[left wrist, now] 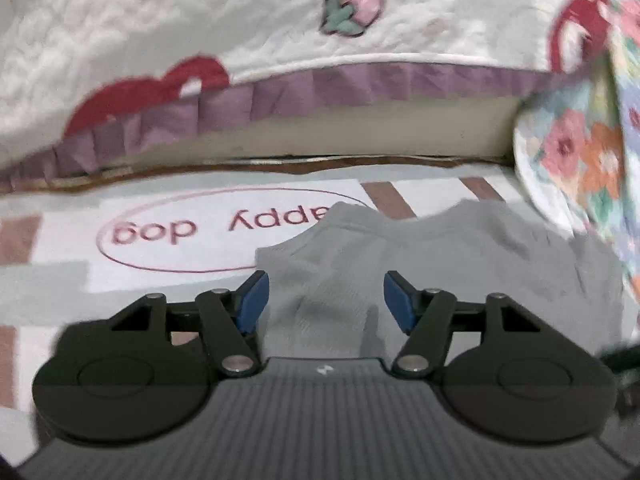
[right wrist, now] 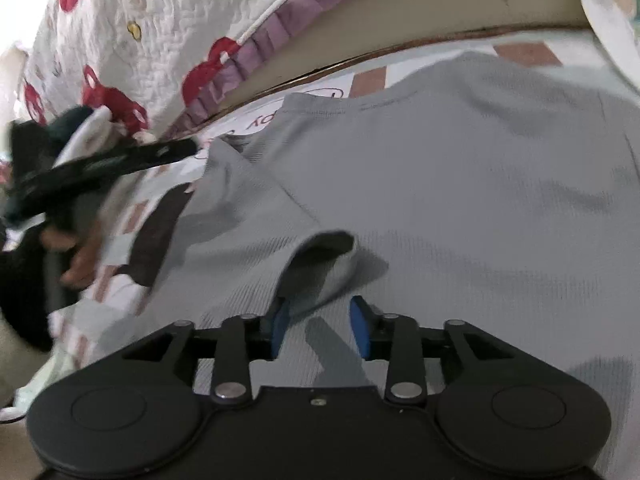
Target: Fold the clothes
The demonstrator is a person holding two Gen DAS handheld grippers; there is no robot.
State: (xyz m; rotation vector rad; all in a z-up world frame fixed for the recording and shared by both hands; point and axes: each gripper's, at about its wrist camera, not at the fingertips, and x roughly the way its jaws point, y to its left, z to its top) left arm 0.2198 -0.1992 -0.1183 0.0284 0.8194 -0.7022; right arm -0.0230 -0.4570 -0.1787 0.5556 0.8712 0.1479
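Grey T-shirt (right wrist: 460,168) spread flat on a printed mat (left wrist: 60,280), sleeve turned inward; left tongs (left wrist: 326,300) and right tongs (right wrist: 320,330) both gape, positioned for gripping.

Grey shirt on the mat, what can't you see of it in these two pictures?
- Left wrist view: grey shirt near part hidden behind the left gripper; right side covered by floral cloth.
- Right wrist view: shirt runs off the right edge; near hem behind the right gripper. Motion blur smears the left sleeve.
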